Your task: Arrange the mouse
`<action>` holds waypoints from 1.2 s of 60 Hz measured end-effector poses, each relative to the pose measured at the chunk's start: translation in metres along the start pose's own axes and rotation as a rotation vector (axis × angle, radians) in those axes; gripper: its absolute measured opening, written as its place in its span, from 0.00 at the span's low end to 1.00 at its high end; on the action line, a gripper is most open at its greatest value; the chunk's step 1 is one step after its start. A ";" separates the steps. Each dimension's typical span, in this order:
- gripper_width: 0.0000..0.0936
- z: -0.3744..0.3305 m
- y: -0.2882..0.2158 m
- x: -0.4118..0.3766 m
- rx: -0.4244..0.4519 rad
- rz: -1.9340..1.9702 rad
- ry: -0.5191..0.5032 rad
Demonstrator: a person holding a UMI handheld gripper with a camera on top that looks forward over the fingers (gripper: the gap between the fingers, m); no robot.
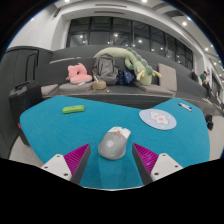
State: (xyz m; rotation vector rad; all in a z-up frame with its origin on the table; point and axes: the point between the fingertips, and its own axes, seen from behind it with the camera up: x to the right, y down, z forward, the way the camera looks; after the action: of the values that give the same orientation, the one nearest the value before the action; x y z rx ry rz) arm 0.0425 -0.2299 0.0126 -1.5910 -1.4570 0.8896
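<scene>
A grey computer mouse [115,144] lies on the teal table [60,130]. It stands just ahead of and partly between my fingertips, with a gap at each side. My gripper [113,158] is open, its magenta pads [79,158] spread wide at either side of the mouse's rear. A round white mouse mat [158,119] with a pattern lies on the table to the right, beyond the fingers.
A small green object [73,109] lies on the table at the left. Beyond the table, a bench holds a pink plush toy [78,73], a grey bag [104,68] and a long green plush toy [135,62]. Dark chairs stand at the left.
</scene>
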 end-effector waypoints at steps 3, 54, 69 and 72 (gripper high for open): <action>0.91 0.016 0.002 -0.003 -0.023 0.019 -0.018; 0.42 0.078 -0.013 -0.017 -0.160 0.001 -0.059; 0.36 0.075 -0.113 0.035 -0.004 0.078 -0.048; 0.36 0.087 -0.137 0.064 0.029 0.061 -0.015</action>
State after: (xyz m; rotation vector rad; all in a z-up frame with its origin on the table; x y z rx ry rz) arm -0.0903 -0.1540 0.0974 -1.6175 -1.4066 0.9554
